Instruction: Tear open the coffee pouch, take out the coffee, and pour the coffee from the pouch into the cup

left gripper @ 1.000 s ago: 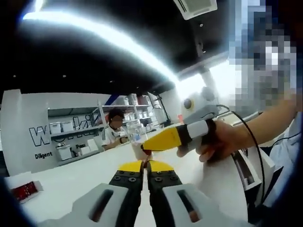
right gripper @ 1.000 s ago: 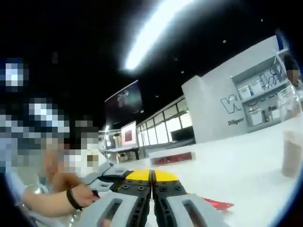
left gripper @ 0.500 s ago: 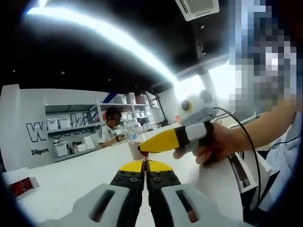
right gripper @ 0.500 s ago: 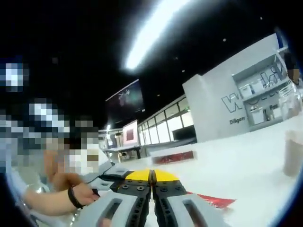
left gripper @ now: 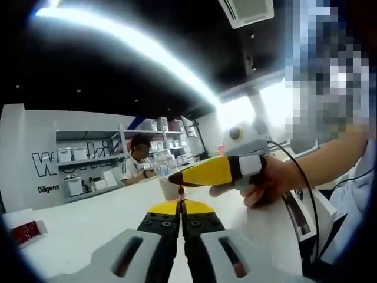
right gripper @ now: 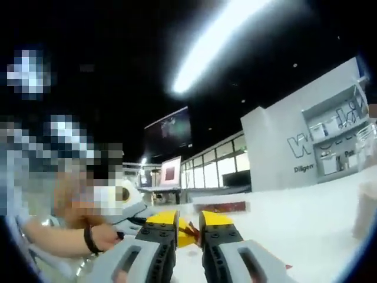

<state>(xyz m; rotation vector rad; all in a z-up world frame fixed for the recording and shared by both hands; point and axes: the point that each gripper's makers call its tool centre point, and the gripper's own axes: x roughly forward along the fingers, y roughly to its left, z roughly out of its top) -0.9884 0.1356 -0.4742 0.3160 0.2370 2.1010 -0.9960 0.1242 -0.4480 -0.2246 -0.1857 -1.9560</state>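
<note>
Overhead two grippers: left gripper (left gripper: 181, 206) jaws closed, right gripper (right gripper: 189, 223) jaws parted

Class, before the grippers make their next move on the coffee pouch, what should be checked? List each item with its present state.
1. Left gripper shut on the coffee pouch: ok, a red sliver shows at its tips.
2. Right gripper clamped on the pouch: not ok, its jaws stand apart around the sliver.
3. Pouch torn open: cannot tell, too little shows.
4. Cup upright on the table: ok.
5. Cup empty: cannot tell.
</note>
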